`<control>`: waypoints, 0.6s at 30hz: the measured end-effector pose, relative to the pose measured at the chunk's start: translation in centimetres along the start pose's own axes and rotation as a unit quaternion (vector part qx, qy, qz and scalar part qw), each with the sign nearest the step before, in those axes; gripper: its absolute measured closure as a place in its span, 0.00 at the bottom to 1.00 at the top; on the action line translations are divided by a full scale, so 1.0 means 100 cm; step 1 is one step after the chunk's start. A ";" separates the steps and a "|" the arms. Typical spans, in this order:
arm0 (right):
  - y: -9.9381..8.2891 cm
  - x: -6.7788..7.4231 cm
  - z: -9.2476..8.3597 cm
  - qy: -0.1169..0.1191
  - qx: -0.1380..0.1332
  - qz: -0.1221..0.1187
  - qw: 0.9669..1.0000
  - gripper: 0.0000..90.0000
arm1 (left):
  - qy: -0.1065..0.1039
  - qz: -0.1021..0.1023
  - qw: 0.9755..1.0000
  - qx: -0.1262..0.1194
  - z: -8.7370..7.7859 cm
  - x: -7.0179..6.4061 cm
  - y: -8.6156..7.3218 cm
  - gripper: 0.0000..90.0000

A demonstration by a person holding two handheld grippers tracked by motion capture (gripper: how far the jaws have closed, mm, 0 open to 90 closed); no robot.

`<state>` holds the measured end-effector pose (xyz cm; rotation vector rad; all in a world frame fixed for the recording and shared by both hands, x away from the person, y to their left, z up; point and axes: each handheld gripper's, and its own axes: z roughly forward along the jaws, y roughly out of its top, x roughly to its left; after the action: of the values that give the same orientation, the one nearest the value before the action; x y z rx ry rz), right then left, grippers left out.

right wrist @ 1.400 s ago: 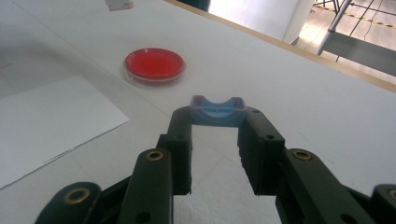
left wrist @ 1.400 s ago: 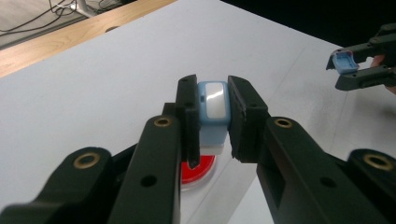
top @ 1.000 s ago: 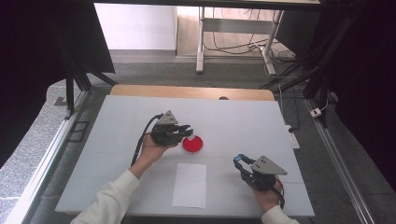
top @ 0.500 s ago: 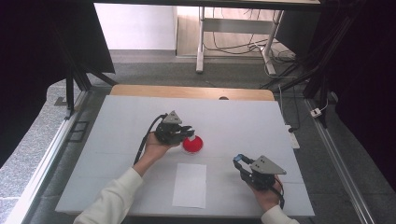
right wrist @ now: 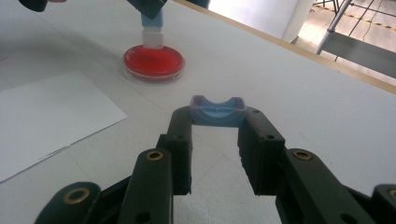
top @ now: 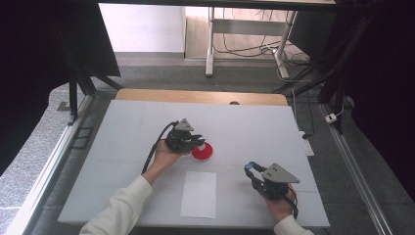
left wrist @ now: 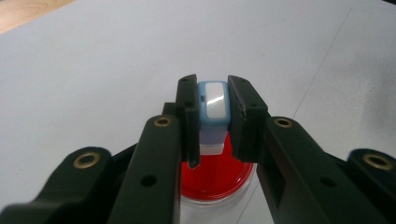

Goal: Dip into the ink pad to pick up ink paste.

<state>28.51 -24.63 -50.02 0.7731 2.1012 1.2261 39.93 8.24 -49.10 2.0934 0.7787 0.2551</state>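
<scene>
The round dish (top: 201, 152) is bright red inside a clear rim, and it stands out against the plain pale grey-white counter (top: 122, 132). Just above the dish, the left tool (left wrist: 210, 121) is black with brass-coloured rivets, and the small block (left wrist: 212, 105) it clamps is light blue with a glossy white face. Near the dish lies a plain white paper sheet (top: 198, 194). The right tool (right wrist: 217, 135), also black, clamps a light blue cap (right wrist: 217, 112). The person's sleeve (top: 122, 208) is white.
</scene>
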 end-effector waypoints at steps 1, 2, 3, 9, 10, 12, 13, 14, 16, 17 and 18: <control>0.000 0.000 0.000 0.000 0.000 0.000 1.000 0.73 | 0.000 0.000 1.000 0.002 0.001 0.000 0.000 0.84; 0.000 0.000 0.000 0.000 0.000 0.000 1.000 0.73 | 0.000 0.000 1.000 0.003 0.002 0.000 -0.001 0.84; 0.000 0.000 0.000 0.000 0.000 0.000 1.000 0.73 | 0.000 0.001 1.000 0.004 0.003 0.000 -0.001 0.84; 0.000 0.000 0.000 0.000 0.000 -0.002 1.000 0.73 | 0.000 0.002 1.000 0.012 0.008 0.000 -0.003 0.84; 0.000 0.000 0.000 0.000 0.000 -0.002 1.000 0.73 | 0.000 0.002 1.000 0.014 0.008 0.000 -0.003 0.84; 0.000 0.000 -0.001 0.000 -0.001 -0.002 1.000 0.73 | 0.002 0.004 1.000 0.015 0.008 0.000 -0.003 0.84; 0.000 0.000 -0.001 0.000 -0.001 -0.002 1.000 0.73 | 0.002 0.004 1.000 0.015 0.009 0.000 -0.003 0.84; 0.000 0.000 -0.001 0.000 -0.001 -0.002 1.000 0.73 | 0.002 0.004 1.000 0.015 0.009 -0.001 -0.004 0.84; 0.000 -0.001 -0.001 -0.001 -0.001 -0.002 1.000 0.73 | 0.002 0.006 1.000 0.017 0.010 -0.001 -0.004 0.84; 0.000 -0.001 -0.001 -0.001 -0.001 -0.002 1.000 0.73 | 0.002 0.005 1.000 0.017 0.010 -0.001 -0.004 0.84; 0.000 -0.001 -0.001 -0.001 -0.001 -0.002 1.000 0.73 | 0.003 0.006 1.000 0.017 0.010 -0.001 -0.004 0.84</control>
<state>28.51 -24.71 -49.97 0.7688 2.0992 1.2251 40.10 7.65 -50.02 2.1308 0.7787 0.2559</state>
